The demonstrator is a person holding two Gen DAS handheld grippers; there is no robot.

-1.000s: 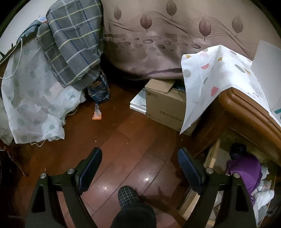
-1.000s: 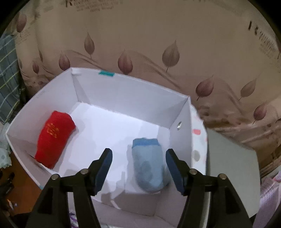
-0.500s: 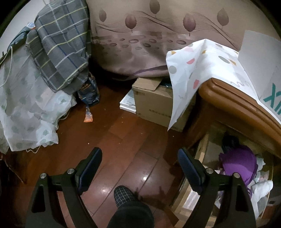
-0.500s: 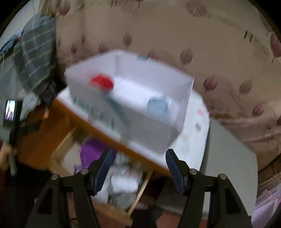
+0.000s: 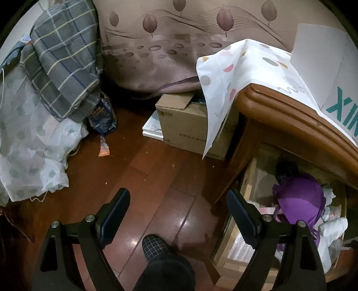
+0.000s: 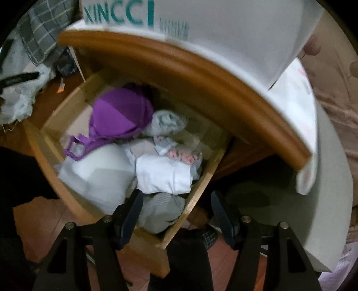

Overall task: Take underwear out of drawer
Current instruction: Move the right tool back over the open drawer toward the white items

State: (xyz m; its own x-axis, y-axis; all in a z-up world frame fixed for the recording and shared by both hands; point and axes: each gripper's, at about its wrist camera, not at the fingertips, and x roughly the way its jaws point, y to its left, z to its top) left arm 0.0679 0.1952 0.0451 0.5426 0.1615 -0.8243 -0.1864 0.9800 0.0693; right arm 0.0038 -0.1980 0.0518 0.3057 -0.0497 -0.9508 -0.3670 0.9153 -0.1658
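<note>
The wooden drawer (image 6: pixel 202 179) stands pulled out, full of folded underwear. A purple bra (image 6: pixel 120 114) lies at its back left, beside a white cup (image 6: pixel 100 172), a folded white piece (image 6: pixel 163 174), a floral piece (image 6: pixel 181 154) and a pale roll (image 6: pixel 165 120). My right gripper (image 6: pixel 175 199) hangs open over the drawer's front right corner, above a grey rolled piece (image 6: pixel 161 212) and touching nothing. My left gripper (image 5: pixel 177 201) is open over the bare floor, left of the drawer (image 5: pixel 248 179), where the purple bra (image 5: pixel 299 197) shows.
A white lettered box (image 6: pixel 201 20) sits on the cabinet's rounded wooden top (image 6: pixel 201 73), overhanging the drawer. A cardboard box (image 5: pixel 185 125), a hanging patterned cloth (image 5: pixel 223 73) and a plaid blanket (image 5: pixel 62 67) surround the wooden floor (image 5: pixel 145 167). A checked slipper (image 5: pixel 156 246) shows below.
My right gripper has dropped from above the white box, with its red and blue rolls, to over the open drawer. My left gripper has shifted slightly, bringing more of the drawer into view.
</note>
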